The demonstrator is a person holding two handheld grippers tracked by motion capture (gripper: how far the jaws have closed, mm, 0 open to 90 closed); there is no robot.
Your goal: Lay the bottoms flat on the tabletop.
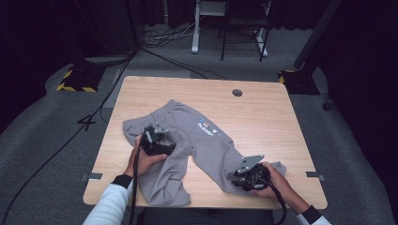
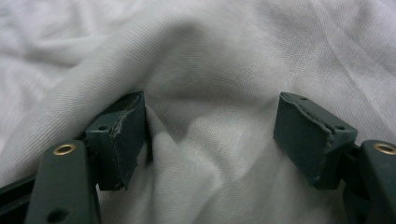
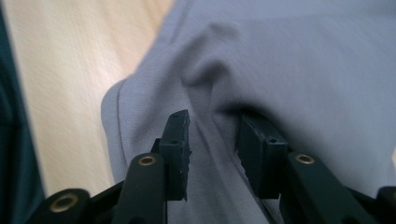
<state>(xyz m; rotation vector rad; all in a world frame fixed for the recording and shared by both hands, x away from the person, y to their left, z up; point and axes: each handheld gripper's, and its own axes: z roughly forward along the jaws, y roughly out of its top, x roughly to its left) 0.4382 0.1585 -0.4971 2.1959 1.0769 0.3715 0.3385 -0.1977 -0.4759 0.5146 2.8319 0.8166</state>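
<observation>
Two hand-held grippers work a pair of grey sweatpants (image 1: 187,140) spread across the middle of a wooden table (image 1: 263,117); the waistband lies toward the far left, one leg runs down to the near edge, the other angles out to the near right, and a small printed logo (image 1: 205,126) shows near the hip. The left gripper (image 1: 154,136) sits on the upper part of the garment, its jaws spread wide with loose cloth bulging between them in the left gripper view (image 2: 210,140), nothing yet pinched; the right gripper (image 1: 245,177) rests at the far leg's cuff, and in the right gripper view (image 3: 212,154) its jaws stand narrowly parted around a raised fold, the pads seemingly just short of clamping. The fabric looks soft, light and limp, likely to sag and crease wherever it is lifted; the thicker seams, cuff and waistband appear the surest places to grip, since a single thin layer could slip free.
</observation>
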